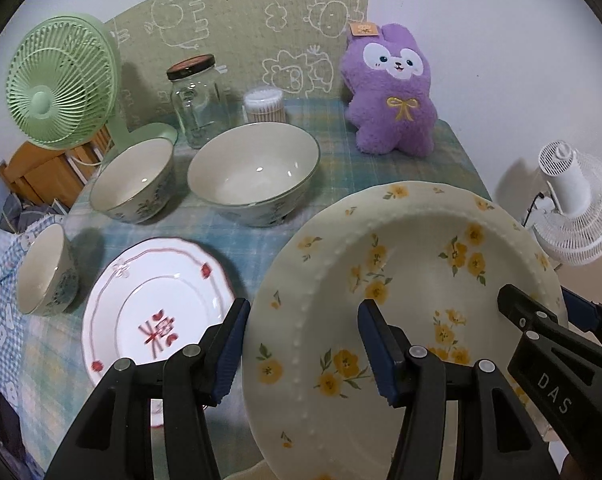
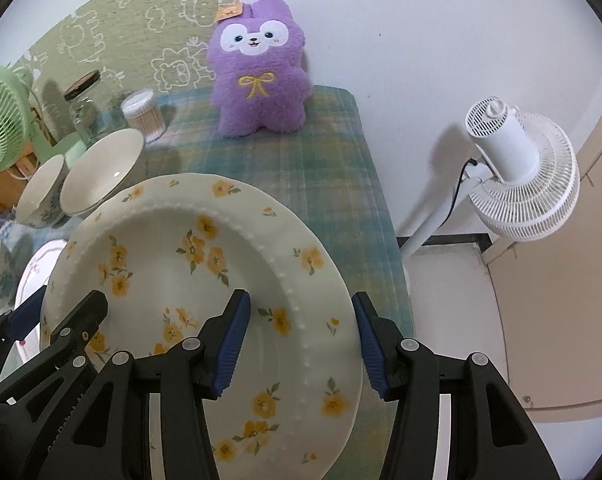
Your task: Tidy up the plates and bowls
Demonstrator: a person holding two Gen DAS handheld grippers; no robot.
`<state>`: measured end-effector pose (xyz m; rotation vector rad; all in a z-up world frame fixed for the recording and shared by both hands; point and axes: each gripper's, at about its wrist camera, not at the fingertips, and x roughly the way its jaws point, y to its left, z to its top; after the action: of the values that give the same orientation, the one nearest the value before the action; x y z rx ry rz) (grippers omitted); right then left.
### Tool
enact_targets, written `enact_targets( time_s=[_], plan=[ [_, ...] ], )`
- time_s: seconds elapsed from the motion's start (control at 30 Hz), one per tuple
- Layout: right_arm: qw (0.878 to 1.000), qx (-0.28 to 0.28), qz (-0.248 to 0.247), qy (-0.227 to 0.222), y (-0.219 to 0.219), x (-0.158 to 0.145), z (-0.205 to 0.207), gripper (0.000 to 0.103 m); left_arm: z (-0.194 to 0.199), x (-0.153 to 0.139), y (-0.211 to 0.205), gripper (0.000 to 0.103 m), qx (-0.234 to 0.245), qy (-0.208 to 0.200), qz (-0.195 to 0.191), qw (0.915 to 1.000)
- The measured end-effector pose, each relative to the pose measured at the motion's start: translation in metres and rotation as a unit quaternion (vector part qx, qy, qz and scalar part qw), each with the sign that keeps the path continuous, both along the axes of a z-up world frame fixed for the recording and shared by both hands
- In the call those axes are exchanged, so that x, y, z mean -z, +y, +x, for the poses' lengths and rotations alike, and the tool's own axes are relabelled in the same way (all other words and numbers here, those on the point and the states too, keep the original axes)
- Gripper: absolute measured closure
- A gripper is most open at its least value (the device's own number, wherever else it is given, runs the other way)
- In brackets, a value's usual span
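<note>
Both grippers clamp the floral plate [image 1: 401,280] by opposite rims, left gripper [image 1: 303,346] and right gripper [image 2: 301,340], fingers straddling each edge, plate tilted above the bench [image 2: 301,168]; keep hands level and synced, then lower onto the red-trim plate [image 1: 157,304].

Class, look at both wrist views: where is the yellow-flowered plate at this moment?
The flowered plate fills the near right of the left wrist view, held by both grippers: the left gripper on its left rim, the right gripper on its right rim, beside the red-patterned plate.

Plaid-clothed table [image 1: 341,160] under three bowls [image 1: 253,172], red-patterned plate [image 1: 157,304], jar [image 1: 193,100], swab tub [image 1: 263,105], plush [image 1: 393,92].
</note>
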<state>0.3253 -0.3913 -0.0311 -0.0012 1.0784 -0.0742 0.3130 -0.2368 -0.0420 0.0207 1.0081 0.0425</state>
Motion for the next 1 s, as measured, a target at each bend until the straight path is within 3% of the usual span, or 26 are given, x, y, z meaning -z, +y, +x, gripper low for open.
enact_targets(
  time_s=[0.5, 1.0],
  plan=[
    [1.000, 0.019, -0.006, 0.009, 0.034, 0.004, -0.088, 0.047, -0.078, 0.004, 0.029, 0.047, 0.022, -0.003, -0.002, 0.9998],
    [0.997, 0.067, -0.010, 0.023, 0.034, 0.025, -0.156, 0.047, -0.135, 0.026, 0.027, 0.047, 0.068, 0.018, 0.003, 0.9975]
  ],
)
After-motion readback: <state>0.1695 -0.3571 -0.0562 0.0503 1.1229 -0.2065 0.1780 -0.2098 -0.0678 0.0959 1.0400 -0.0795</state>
